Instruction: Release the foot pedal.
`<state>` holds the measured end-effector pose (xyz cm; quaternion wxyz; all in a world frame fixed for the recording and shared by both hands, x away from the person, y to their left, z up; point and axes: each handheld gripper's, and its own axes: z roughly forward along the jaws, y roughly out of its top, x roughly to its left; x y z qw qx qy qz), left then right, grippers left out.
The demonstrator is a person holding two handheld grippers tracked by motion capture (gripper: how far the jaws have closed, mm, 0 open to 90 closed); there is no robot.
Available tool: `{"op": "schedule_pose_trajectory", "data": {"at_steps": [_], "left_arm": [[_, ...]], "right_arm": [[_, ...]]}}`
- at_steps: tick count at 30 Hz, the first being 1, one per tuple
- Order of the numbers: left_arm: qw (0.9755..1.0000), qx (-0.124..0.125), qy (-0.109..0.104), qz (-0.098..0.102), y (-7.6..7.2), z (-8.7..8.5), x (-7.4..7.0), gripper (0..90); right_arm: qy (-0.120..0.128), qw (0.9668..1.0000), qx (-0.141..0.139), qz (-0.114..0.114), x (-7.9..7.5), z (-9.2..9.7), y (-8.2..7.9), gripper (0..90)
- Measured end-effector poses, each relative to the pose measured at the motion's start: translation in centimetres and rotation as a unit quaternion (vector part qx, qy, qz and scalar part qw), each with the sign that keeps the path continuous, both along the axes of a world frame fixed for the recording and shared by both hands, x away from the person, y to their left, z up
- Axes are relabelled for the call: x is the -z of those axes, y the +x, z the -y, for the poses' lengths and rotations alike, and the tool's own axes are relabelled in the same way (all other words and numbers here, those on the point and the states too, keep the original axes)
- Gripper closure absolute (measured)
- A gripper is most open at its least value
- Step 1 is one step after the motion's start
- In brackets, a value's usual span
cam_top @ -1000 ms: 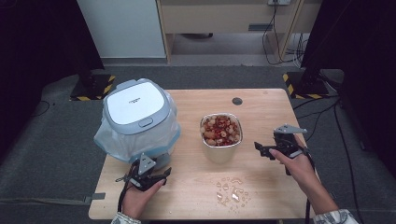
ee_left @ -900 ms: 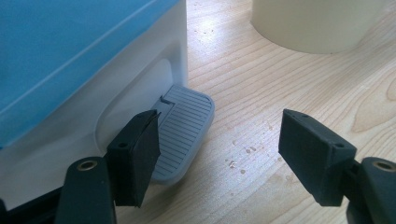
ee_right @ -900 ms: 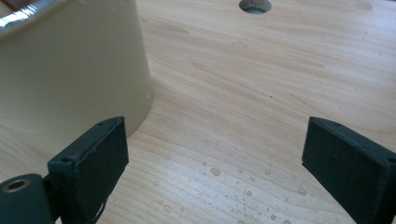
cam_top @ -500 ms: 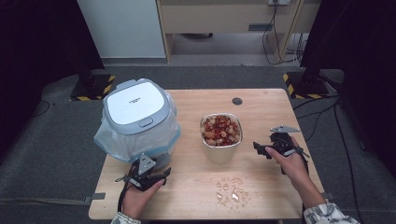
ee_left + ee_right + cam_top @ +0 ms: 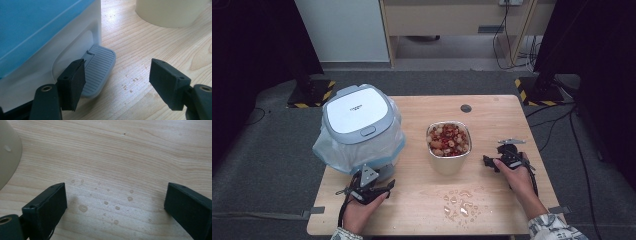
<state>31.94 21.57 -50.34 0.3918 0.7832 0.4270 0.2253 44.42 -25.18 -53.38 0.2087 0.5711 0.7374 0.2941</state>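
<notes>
We see a pale, rounded-square tub (image 5: 449, 150) standing near the middle of the wooden counter (image 5: 492, 120), heaped to the rim with small red and cream pieces (image 5: 448, 140); we cannot tell what they are. To its left, well apart, stands a pedal bin (image 5: 359, 132) with a smooth white body, a grey-rimmed white lid shut flat on top, and a thin, crinkled, translucent bluish liner bag (image 5: 332, 152) billowing out from under the lid over its sides. At the bin's foot a grey ribbed pedal (image 5: 98, 67), a rounded rectangle with fine parallel grooves, juts out of a recess low over the boards. Our left claw (image 5: 366, 187) lies on the counter just in front of the bin; in the left gripper view its black, blocky jaws stand wide apart and released, the left-hand one just before the pedal's corner, and we cannot tell if it touches. Nothing sits between them but bare wood, and the tub's cream wall (image 5: 170, 12) curves across the top. Our right claw (image 5: 499, 159) sits right of the tub, near but not touching it, pointing towards it. Its jaws have just been opening, and in the right gripper view they gape with nothing between them. Below them the pale, long-grained wood is speckled with small water drops (image 5: 110, 202). A larger scatter of glistening droplets (image 5: 459, 202) lies on the near part of the counter between our two hands, and a small dark round disc (image 5: 466, 108) lies towards the far edge.
</notes>
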Motion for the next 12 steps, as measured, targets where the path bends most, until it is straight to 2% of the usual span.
{"op": "schedule_pose_trajectory", "data": {"at_steps": [3,5,9,12], "left_arm": [[1.0000,0.000,-0.001,0.000,0.0,0.0,0.0,28.2],[1.0000,0.000,-0.001,0.001,0.0,0.0,0.0,28.2],[1.0000,0.000,-0.001,0.000,0.0,0.0,0.0,28.2],[1.0000,0.000,-0.001,0.002,0.0,0.0,-0.1,28.2]], "right_arm": [[-0.014,0.9997,0.011,0.014,0.3,-0.8,-0.3,3.6],[-0.012,0.9994,0.020,0.027,0.5,-1.3,-0.5,3.0],[-0.010,0.9993,0.021,0.029,0.6,-2.4,-1.0,1.8],[-0.012,0.9994,0.016,0.029,0.6,-2.6,-1.2,1.1]]}}
